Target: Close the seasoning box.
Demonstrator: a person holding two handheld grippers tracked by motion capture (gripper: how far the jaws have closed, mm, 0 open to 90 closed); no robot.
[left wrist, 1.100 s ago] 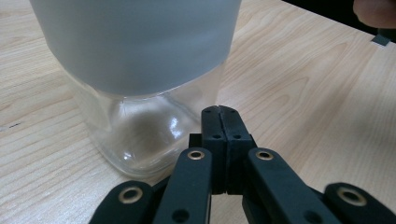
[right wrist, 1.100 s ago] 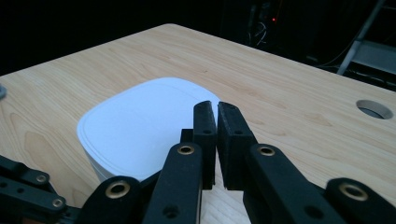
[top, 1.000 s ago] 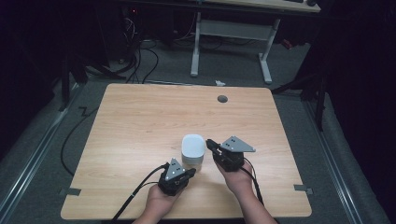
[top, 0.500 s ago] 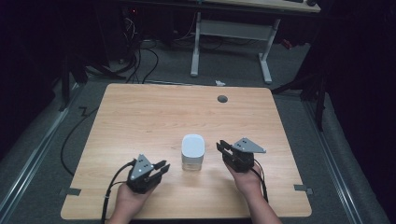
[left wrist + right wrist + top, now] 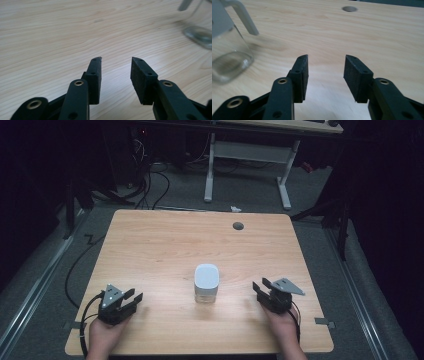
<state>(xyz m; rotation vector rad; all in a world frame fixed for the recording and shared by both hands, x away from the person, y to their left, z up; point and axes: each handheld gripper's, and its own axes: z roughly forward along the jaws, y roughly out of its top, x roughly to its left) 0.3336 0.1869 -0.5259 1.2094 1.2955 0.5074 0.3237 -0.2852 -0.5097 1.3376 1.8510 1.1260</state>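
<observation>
Standing upright near the middle of the wooden table (image 5: 150,245), a little toward the near edge, the glass jar (image 5: 206,283) with its white lid is free on all sides. Wide bare wood lies to its left, to its right and far behind it, up to the round cable hole (image 5: 238,226) by the far edge. The left gripper (image 5: 131,299) rests low by the near left corner, well apart from the jar, its jaws having just been opening, now wide with nothing between them. The right gripper (image 5: 261,287) sits near the jar's right side, not touching it, jaws also just opened and empty. Both hands come in from the near edge, and both grippers point toward the jar.
</observation>
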